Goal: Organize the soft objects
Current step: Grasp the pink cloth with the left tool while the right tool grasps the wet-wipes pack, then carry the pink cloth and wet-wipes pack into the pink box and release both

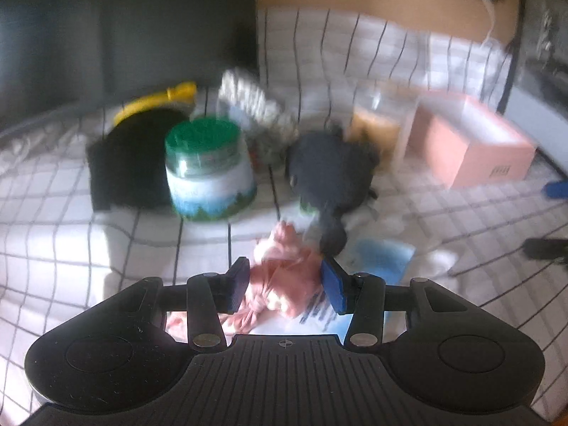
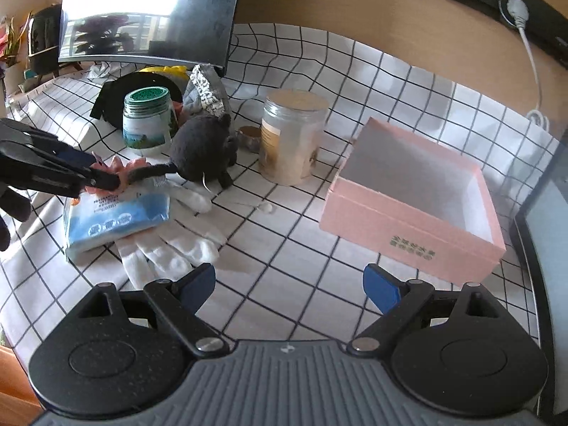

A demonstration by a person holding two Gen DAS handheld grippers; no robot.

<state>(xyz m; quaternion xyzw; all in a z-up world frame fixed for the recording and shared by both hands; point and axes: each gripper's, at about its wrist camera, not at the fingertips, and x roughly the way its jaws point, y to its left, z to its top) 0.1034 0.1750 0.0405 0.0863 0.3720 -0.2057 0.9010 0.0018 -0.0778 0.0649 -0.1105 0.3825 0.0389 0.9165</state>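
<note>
print on pink box [image 2: 413, 246], tissue pack [image 2: 117, 218]: illegible.

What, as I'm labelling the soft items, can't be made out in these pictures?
- Left wrist view: blur makes the green-lidded jar label unreadable.
- Left wrist view: whether the left hand-held gripper presses the pink cloth between its jaws; blurred.
- Right wrist view: small brown item, half hidden by black plush toy and clear jar.
</note>
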